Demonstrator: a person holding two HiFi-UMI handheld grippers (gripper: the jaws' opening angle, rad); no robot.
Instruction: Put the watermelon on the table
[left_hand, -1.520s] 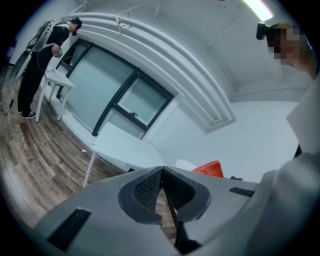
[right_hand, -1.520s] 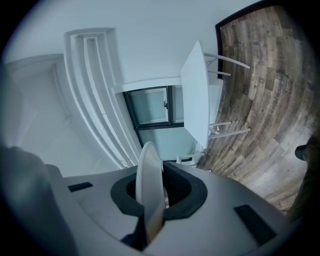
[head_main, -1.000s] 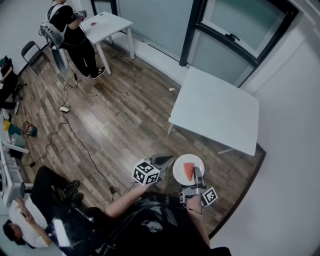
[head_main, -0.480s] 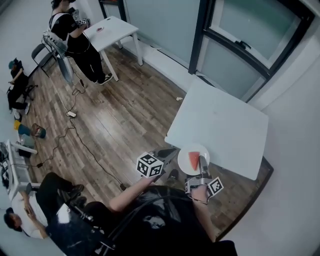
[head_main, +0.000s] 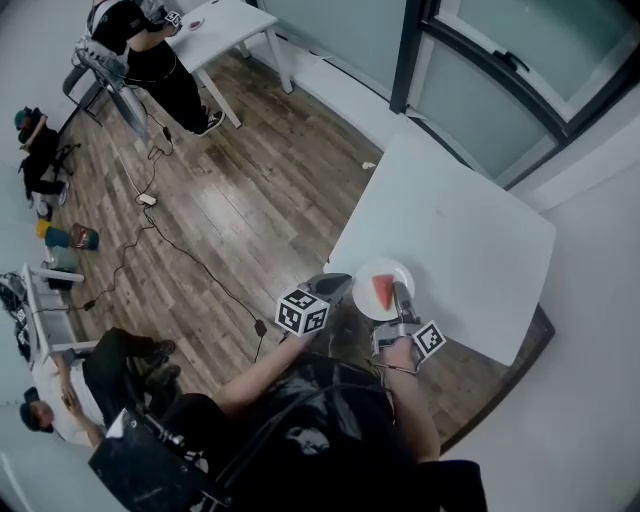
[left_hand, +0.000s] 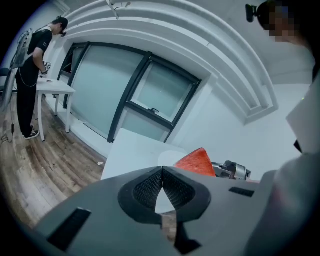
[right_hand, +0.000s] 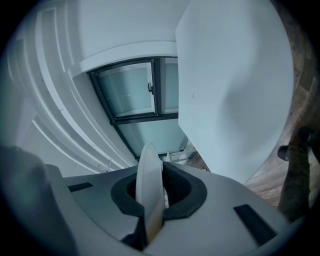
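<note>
Red wedge of watermelon (head_main: 381, 293) flat on a small white plate (head_main: 403, 276), right at the near edge of the white table (head_main: 460, 230). Plate partly over the tabletop, partly over the wooden floor (head_main: 230, 220). Resting on the top or held just clear of it: cannot tell from above.

Right gripper (head_main: 399, 298) reaching in from the body side of the plate, nearly level, marker cube toward the torso. Jaws clamped on the plate's near rim, seen edge-on in the right gripper view as a thin pale blade pinched between the dark pads, tabletop filling the upper right beyond. Right hand (head_main: 396, 356) wrapped round the handle, forearm running back down to the body.

Left gripper (head_main: 340, 284) just beside the plate on its left, apart from it, tilted somewhat downward toward the table's near corner. Jaws pressed together at the tips, nothing between them. Left forearm (head_main: 255, 372) bare, stretched diagonally up from the body. In the left gripper view, watermelon just beyond and to the right of the closed tips, metal of the right gripper behind it.

Farther off, a second white table (head_main: 225, 25) at upper left with a person in black (head_main: 150, 60) standing at it, and another person (head_main: 60, 405) seated low at the left edge.
</note>
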